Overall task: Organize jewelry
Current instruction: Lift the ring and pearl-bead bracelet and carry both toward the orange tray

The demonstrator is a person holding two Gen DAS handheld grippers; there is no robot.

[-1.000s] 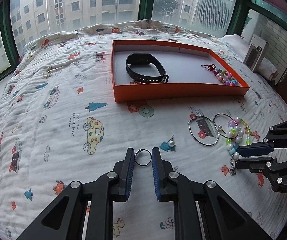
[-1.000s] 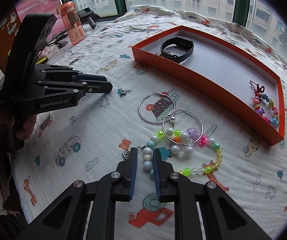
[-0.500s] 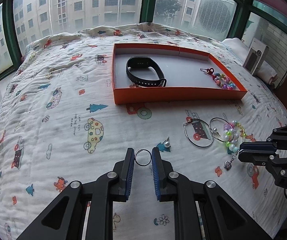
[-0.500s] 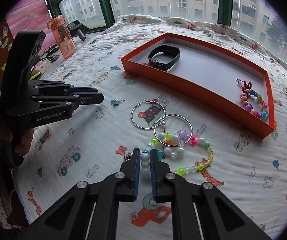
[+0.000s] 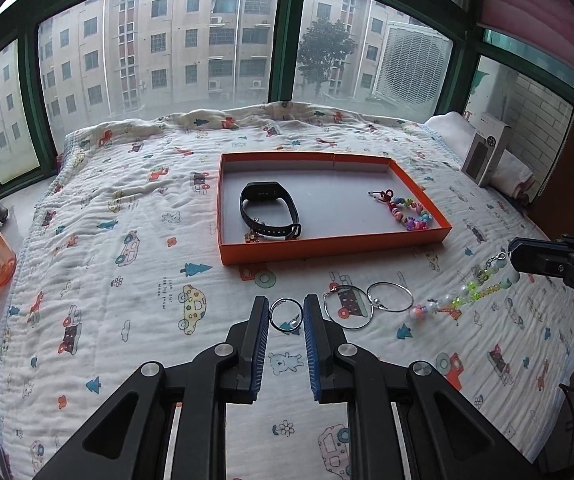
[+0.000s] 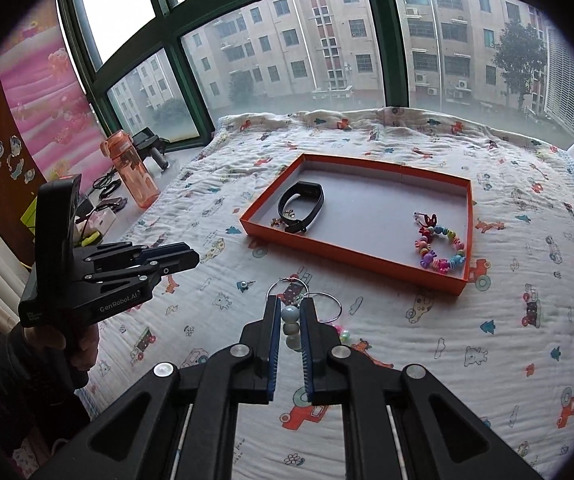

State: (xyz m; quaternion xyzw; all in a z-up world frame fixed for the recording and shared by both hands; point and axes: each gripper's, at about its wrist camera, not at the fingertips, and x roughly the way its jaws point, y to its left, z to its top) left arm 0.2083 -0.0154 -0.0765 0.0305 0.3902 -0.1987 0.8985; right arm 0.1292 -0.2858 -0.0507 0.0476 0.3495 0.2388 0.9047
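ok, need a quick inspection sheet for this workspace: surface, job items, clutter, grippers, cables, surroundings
Surface: bed with a cartoon-print quilt, wrinkled.
Job's things: orange tray holds a black wristband and a colourful bead bracelet; two hoop earrings and a pearl stud lie on the quilt.
Clutter: orange bottle on the sill, white box at the bed's far corner.
Grippers: left gripper shut on a small ring; right gripper shut on a pearl bead bracelet, its tail hanging to the quilt.
Cables: dark cords on the sill.
Surroundings: green-framed windows, apartment blocks outside.
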